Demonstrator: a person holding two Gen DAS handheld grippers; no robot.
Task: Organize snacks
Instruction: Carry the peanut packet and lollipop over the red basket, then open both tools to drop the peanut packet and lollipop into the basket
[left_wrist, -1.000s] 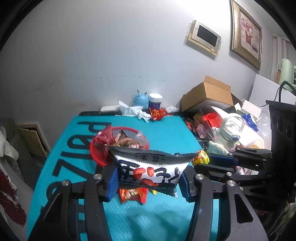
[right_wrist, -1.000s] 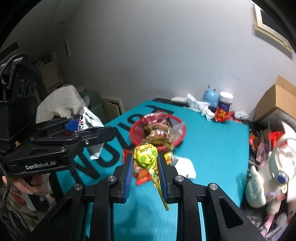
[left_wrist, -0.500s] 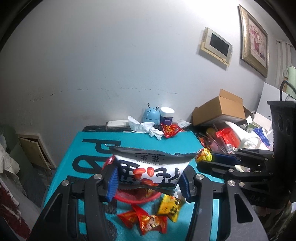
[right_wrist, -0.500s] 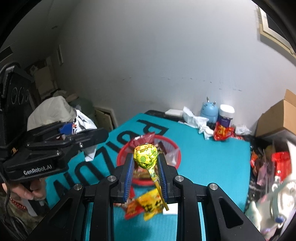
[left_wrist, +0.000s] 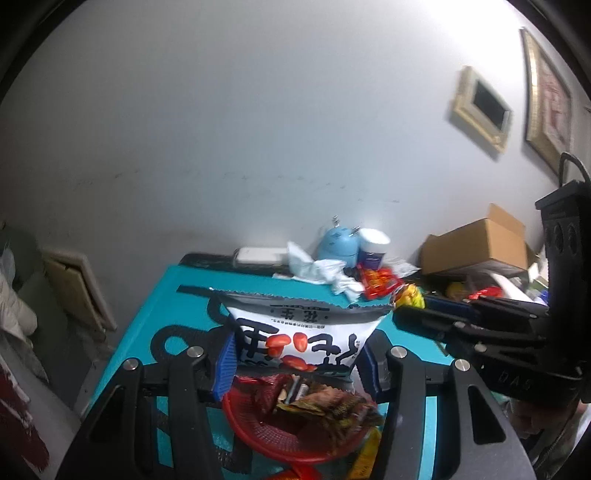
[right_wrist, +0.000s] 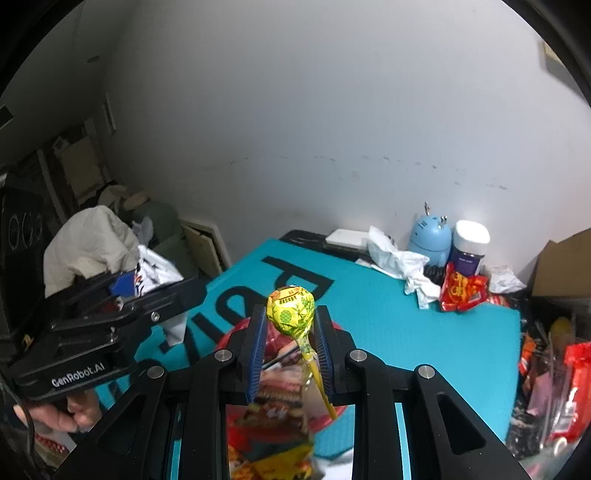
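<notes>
In my left wrist view, my left gripper (left_wrist: 297, 363) sits low in the centre of the frame, its blue pads clamped on both sides of a white peanut packet (left_wrist: 301, 334) printed with dark characters and red nuts. Straight below the packet, at the bottom centre, is the red basket (left_wrist: 258, 437), already loaded with brown and red wrappers. It rests on the teal mat (left_wrist: 155, 306). Further back, right of centre, a crumpled white tissue (left_wrist: 317, 271), a blue round gadget (left_wrist: 338, 242) and a red snack bag (left_wrist: 378, 282) lie near the wall. At the right edge I see my right gripper from the side, a yellow wrapper showing at its tip.

In my right wrist view, my left gripper (right_wrist: 122, 295) fills the lower left, a hand (right_wrist: 64, 411) under it. In the centre my right gripper (right_wrist: 290, 345) is pressed together on a lollipop (right_wrist: 291, 314) in a yellow-green wrapper, its stick slanting down to the right. The red basket (right_wrist: 231, 334) lies just behind and below the fingers. Upper right, the red snack bag (right_wrist: 461, 291) leans by a white-capped jar (right_wrist: 469, 247).
</notes>
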